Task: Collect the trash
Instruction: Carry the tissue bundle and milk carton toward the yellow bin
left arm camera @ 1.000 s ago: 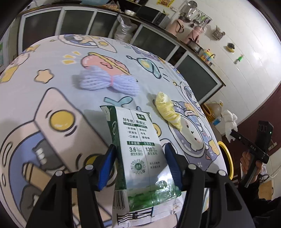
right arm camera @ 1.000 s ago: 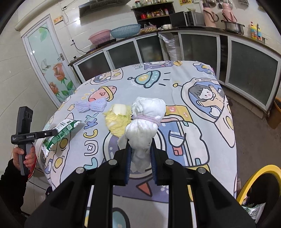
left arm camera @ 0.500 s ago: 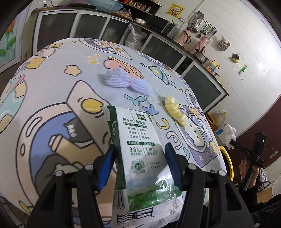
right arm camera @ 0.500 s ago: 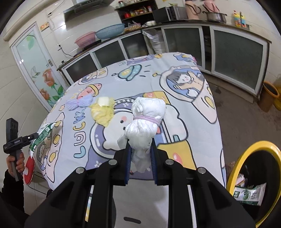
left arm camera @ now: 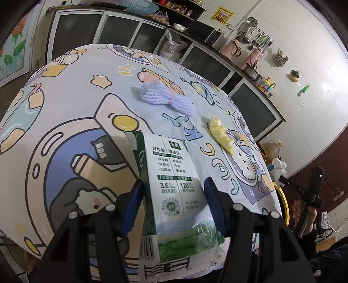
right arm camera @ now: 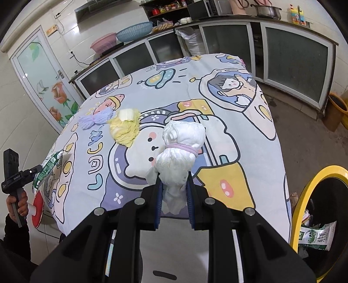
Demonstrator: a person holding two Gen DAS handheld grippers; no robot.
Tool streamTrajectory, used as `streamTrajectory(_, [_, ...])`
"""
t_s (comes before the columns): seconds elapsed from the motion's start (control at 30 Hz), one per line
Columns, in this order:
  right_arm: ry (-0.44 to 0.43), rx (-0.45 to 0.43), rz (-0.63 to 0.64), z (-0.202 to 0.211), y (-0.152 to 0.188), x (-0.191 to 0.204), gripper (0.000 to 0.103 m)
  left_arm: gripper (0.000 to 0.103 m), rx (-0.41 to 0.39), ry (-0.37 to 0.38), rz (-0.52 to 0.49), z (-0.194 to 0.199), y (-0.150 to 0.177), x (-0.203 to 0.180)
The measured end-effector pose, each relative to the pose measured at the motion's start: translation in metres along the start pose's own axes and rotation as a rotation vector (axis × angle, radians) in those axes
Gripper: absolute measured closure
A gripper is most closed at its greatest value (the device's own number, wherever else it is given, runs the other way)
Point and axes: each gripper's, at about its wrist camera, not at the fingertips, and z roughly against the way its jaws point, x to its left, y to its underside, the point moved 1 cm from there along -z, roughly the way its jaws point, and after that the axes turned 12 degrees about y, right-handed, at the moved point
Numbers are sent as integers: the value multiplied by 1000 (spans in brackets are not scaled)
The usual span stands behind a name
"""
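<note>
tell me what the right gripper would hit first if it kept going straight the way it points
Probably the cartoon-print tablecloth, just past the white tied bundle that the right gripper holds; depth is unclear.

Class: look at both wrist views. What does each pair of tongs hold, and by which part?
Left tongs: the green milk carton, pinched across its lower sides. Right tongs: the white tied bundle, gripped by its lower end, below the purple band.

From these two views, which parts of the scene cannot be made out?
- Bin, right wrist view: the picture's edge cuts it off, so most of its contents are hidden.
- Milk carton, left wrist view: the left tool covers its lower sides.
- White tied wad, right wrist view: the right tool hides its lower end.
- Shelf jars: too small to identify.
</note>
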Motion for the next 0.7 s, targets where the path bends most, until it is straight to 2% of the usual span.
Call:
streamTrajectory(0.27, [3, -25, -34, 13, 4, -15, 84, 49, 56, 60, -80, -27, -5, -38])
streamTrajectory(0.53, [52, -87, -109, 55, 21, -57, 84, 49, 139, 195, -249, -84, -11, -130])
streamTrajectory(0.7, [108, -134, -172, 87, 35, -95, 84, 49, 225, 291, -366, -133, -7, -201])
